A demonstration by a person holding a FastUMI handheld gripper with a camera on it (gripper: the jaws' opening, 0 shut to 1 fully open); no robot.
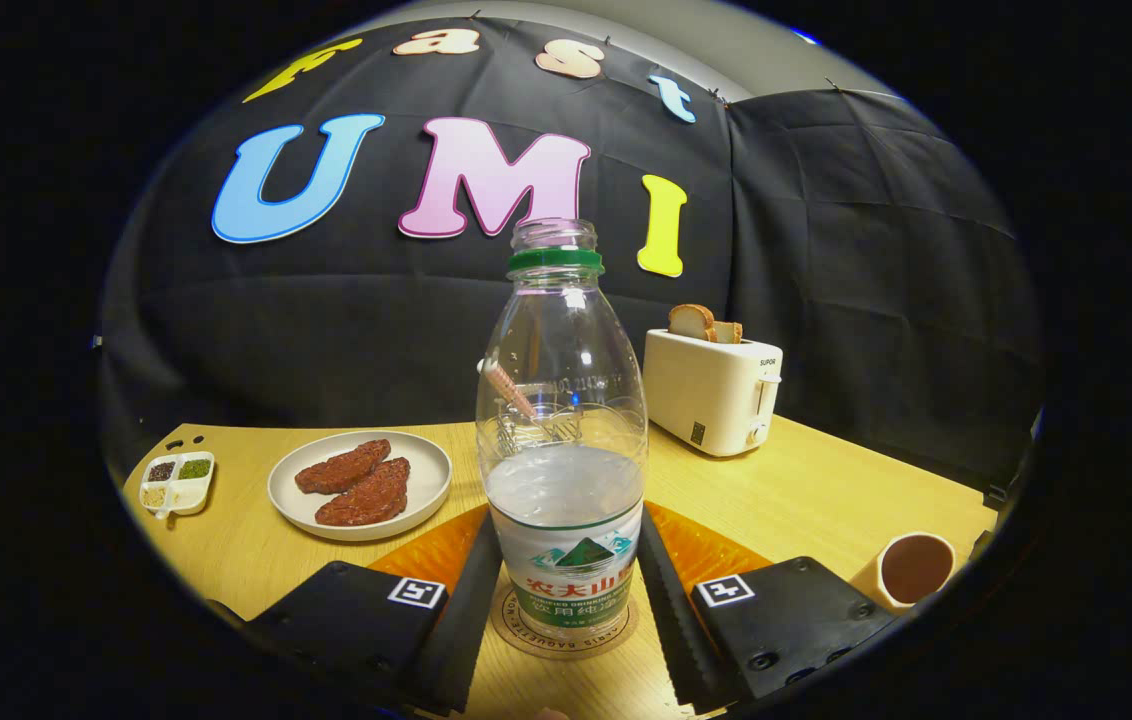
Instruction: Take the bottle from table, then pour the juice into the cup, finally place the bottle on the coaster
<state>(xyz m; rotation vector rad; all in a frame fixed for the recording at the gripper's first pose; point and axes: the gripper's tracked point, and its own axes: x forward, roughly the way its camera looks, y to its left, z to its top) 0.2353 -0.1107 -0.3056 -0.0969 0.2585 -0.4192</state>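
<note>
Bottle [563, 440] stands upright at the centre of the frame, directly between the two jaws, its base resting on a round coaster [516, 622] that lies on the wooden worktop [826, 500]. Its long axis runs straight up, square to the line along which the gripper [566, 610] looks. The jaws flank the lower, labelled part of the bottle, one on each side; they stand very close to its walls, but whether both press on it or have just let go cannot be told from this view. The bottle is clear plastic, uncapped, with a green ring under the open neck; liquid fills roughly the lower half, and the upper half is empty and shows reflections. A white and green label wraps the bottom. Since the bottle sits on the coaster, the task looks to be at its last step, with only the release and a straight pull-back remaining; a crooked retreat could tip the bottle. A cup [914, 568] holding dark liquid sits at the lower right of the frame, beyond the right jaw. Left of centre lies a plate [306, 510] with two reddish-brown pieces of food, and further left a small divided dish [177, 482]. A cream toaster [711, 390] with bread in its slots stands right of the bottle, farther back
</note>
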